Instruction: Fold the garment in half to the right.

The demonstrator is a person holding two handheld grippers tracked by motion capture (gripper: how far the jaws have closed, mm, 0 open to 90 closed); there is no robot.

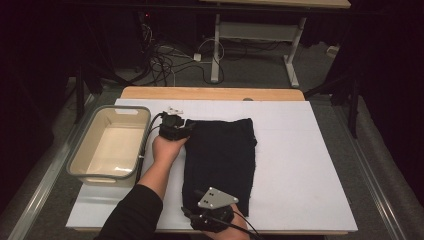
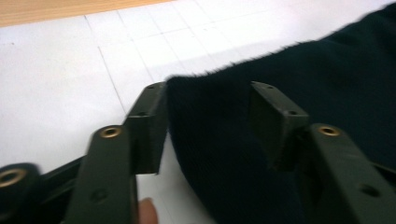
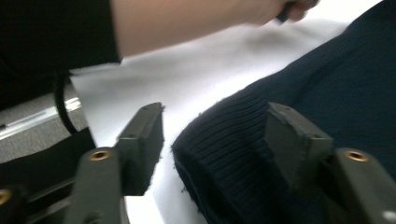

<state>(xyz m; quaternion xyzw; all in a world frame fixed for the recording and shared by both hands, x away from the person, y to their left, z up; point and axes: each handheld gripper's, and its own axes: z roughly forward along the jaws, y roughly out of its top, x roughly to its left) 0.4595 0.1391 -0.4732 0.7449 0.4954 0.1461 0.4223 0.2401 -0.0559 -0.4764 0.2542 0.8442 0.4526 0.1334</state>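
A dark navy knitted cloth (image 1: 220,155) lies folded flat on the white board (image 1: 300,165). My left gripper (image 1: 188,131) sits at the cloth's far left corner. In the left gripper view the cloth (image 2: 327,93) runs in between the jaws of the left gripper (image 2: 210,116), which stand apart and do not press it. My right gripper (image 1: 202,195), under its grey plate, is at the near left corner. In the right gripper view the ribbed cloth edge (image 3: 336,84) lies between the open jaws of the right gripper (image 3: 215,140).
A beige tub with a grey rim (image 1: 75,162) stands at the board's left edge, beside the left forearm. A small white piece (image 1: 175,109) lies just beyond the left gripper. The wooden table edge (image 1: 210,93) runs along the back. Bare board extends right of the cloth.
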